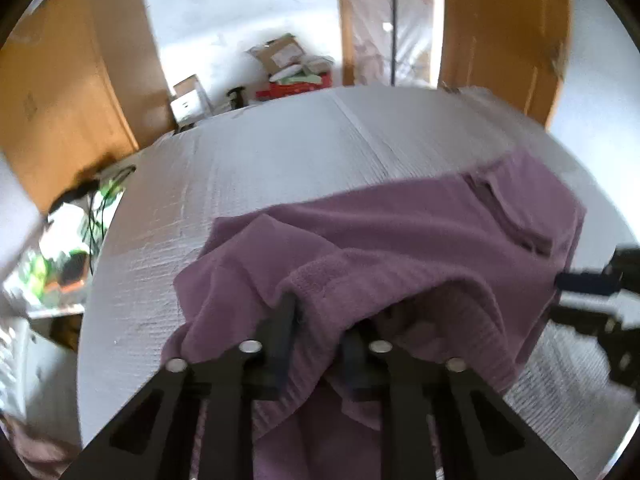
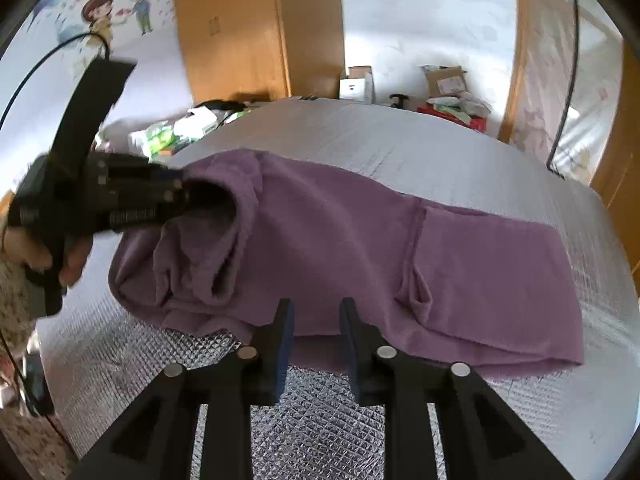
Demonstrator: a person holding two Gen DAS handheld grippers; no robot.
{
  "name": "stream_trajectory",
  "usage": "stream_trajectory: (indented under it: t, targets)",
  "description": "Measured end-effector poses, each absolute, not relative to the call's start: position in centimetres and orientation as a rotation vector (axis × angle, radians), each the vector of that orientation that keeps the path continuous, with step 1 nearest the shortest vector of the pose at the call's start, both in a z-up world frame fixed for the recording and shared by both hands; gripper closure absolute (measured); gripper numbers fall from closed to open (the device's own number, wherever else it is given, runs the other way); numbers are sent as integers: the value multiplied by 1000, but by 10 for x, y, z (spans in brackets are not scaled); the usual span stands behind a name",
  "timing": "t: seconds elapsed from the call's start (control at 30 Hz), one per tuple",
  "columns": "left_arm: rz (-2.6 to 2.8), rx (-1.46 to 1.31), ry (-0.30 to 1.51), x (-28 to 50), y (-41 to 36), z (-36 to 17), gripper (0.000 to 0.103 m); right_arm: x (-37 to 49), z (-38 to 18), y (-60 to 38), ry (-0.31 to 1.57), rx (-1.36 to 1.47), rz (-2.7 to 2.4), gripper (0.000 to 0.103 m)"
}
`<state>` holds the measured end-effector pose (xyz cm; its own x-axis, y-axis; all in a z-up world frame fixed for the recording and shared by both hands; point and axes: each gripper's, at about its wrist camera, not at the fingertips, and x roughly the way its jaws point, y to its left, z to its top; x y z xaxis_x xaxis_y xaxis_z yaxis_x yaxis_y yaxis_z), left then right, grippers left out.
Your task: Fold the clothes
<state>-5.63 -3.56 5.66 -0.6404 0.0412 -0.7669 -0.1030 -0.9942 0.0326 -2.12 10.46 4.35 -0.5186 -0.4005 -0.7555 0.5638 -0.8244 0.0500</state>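
Note:
A purple garment [image 1: 400, 236] lies on a silver quilted surface [image 1: 280, 152]. Its near end is bunched up and lifted over my left gripper [image 1: 318, 324], whose fingers are shut on a fold of the cloth; the right finger is partly hidden under it. In the right wrist view the same garment [image 2: 340, 240] stretches flat to the right, with a pocket seam showing. There the left gripper [image 2: 186, 196] holds the raised left end, its tips buried in cloth. My right gripper [image 2: 316, 312] stands open at the garment's near hem, nothing pinched between its pads.
The right gripper [image 1: 560, 298] shows blurred at the right edge. A hand [image 2: 72, 256] grips the left tool. Wooden wardrobes [image 2: 256, 28], cardboard boxes [image 2: 444, 78] and a red box [image 1: 296, 88] stand beyond the far edge. Bags and cables [image 2: 168, 132] lie at the left.

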Motion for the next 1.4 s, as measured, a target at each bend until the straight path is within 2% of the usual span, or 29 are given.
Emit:
stream_trajectory:
  t: [0.03,0.1,0.17,0.63,1.0,1.03,1.07,1.13,1.3,1.4]
  targets:
    - [2786,-1280,80,-56,-41,59,93,-19,44,102,286,1076,-2301,77]
    - [2819,-1247,18,-54,-52,64,93,-15,44,98,298,1058,-2267,75]
    - [2853,-1212,-55,-51,-65,70,93,-13,41,93,315,1055,-2242,68]
    - [3063,-1100,-391,-26,-146,94,93,-12,23,47,407,1042,-2060,67]
    - [3105,-1144,-488,-19,-181,81,93,-19,3,19,554,1059,-1991,66]
    - [3106,-1146,-494,-19,-182,80,93,-18,2,17,560,1059,-1995,70]
    - [3106,-1146,-500,-18,-184,80,93,-16,3,15,562,1055,-1996,82]
    - [3108,-1148,-510,-18,-186,79,93,-14,7,14,554,1046,-1997,95]
    - [3111,-1150,-518,-17,-190,77,93,-13,19,17,509,1018,-2012,99]
    - [3113,-1152,-535,-16,-192,76,93,-20,30,23,421,1007,-2023,99]
